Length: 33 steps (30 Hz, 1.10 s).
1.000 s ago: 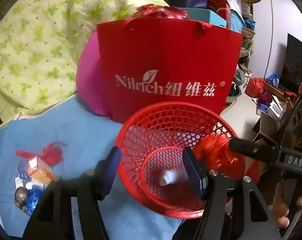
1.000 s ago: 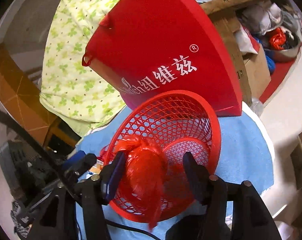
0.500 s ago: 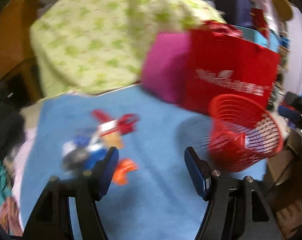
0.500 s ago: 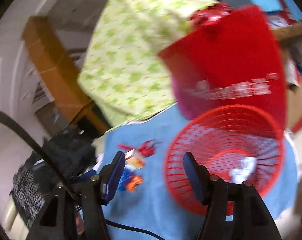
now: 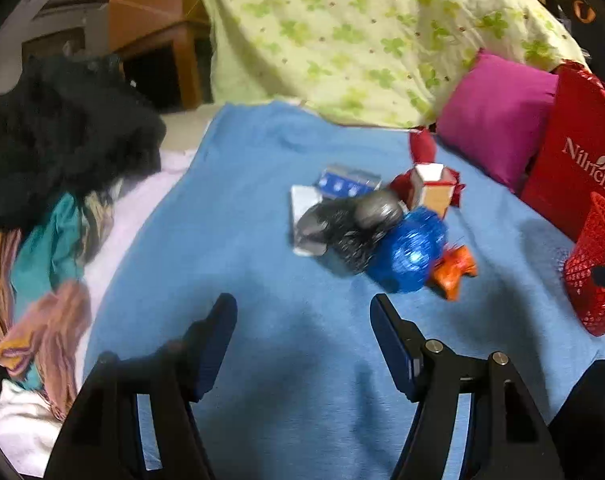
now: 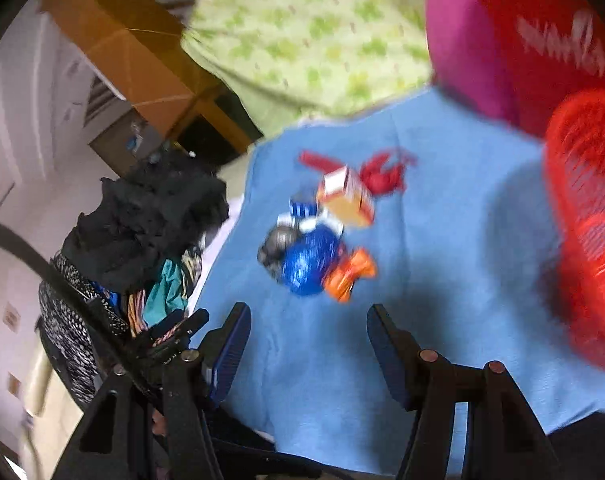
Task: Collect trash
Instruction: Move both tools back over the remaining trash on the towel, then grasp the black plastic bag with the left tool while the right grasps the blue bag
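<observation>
on the blue blanket (image 5: 230, 248), a small heap of trash sits toward 1 o'clock of the left gripper (image 5: 302, 312), whose jaws have just been opening and now stand wide with nothing but blanket between them. the heap holds a blue foil ball (image 5: 412, 256), a grey crumpled wrapper (image 5: 342, 228) touching it at 9 o'clock, an orange wrapper (image 5: 454, 270) just beside it at 3 o'clock, and an orange-and-white carton (image 5: 432, 190) behind at 12 o'clock. the red mesh basket (image 5: 594, 276) stands at the 3 o'clock edge, in front of the red bag (image 5: 574, 160). the right gripper (image 6: 308, 312) is likewise spread and empty, the same heap blurred at 12 o'clock above it, well apart from its tips.
</observation>
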{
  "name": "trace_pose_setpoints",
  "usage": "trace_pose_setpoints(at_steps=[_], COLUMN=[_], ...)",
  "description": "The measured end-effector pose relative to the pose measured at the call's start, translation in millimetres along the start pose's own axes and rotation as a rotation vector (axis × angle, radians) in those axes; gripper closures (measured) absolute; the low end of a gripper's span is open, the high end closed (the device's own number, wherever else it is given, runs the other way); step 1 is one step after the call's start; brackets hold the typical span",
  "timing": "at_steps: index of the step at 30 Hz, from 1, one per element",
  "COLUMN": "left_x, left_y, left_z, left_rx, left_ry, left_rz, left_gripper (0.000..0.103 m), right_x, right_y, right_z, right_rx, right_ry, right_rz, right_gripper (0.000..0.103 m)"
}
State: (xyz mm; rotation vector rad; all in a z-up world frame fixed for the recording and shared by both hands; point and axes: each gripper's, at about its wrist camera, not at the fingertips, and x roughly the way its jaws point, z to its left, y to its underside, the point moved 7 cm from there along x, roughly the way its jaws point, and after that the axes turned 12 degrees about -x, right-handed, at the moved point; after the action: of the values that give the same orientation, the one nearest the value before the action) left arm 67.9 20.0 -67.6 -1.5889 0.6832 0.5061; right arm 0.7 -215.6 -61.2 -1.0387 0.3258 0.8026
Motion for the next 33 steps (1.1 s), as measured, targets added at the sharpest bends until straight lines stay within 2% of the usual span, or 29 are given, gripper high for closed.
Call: trace_pose_setpoints(at_steps=[7,9,11,16,19,24,26,28,29,31,33], left_x=[37,47,57,77,93,132,141,155,161,171,174], left_y=[4,-1,-12,-46,-60,-74,-75,-78,-77,-72,-67], left_z=[20,22,22,17,12,-6,-13,-19,-22,-27,-30], left_rx=[-0.051,-0.062,-0.079,-0.094,-0.128,-0.193,-0.187,-0.19,-0.201,-0.235,-0.255], left_ry=[-0.002,0.013,0.033,0.129,0.221,0.342,0.358,0.36,0.389,0.445,0.476], left_rz=[0.021,0.02,0.013,-0.046,-0.031,0.064,0.083,0.104,0.132,0.203,0.24], left_gripper=[0.033,0.033,0.033,0.033,0.029,0.029,0.029,0.029,0.029,0.029,0.03], right_x=[79,98,116,151,159,167,167,167,166,162,157], right_y=[-5,-9,-11,-11,-15,-18,-18,-17,-17,-15,-12], right_z=[-33,-39,-48,-67,-68,-62,-59,-54,-52,-49,-45], right_rx=[0.117,0.143,0.181,0.265,0.273,0.213,0.177,0.142,0.14,0.126,0.094], right_ry=[0.048,0.068,0.091,0.133,0.136,0.172,0.187,0.185,0.179,0.181,0.201], right_rz=[0.104,0.129,0.149,0.188,0.178,0.177,0.171,0.172,0.17,0.161,0.15], right_gripper=[0.04,0.049,0.052,0.052,0.052,0.052,0.053,0.064,0.067,0.069,0.07])
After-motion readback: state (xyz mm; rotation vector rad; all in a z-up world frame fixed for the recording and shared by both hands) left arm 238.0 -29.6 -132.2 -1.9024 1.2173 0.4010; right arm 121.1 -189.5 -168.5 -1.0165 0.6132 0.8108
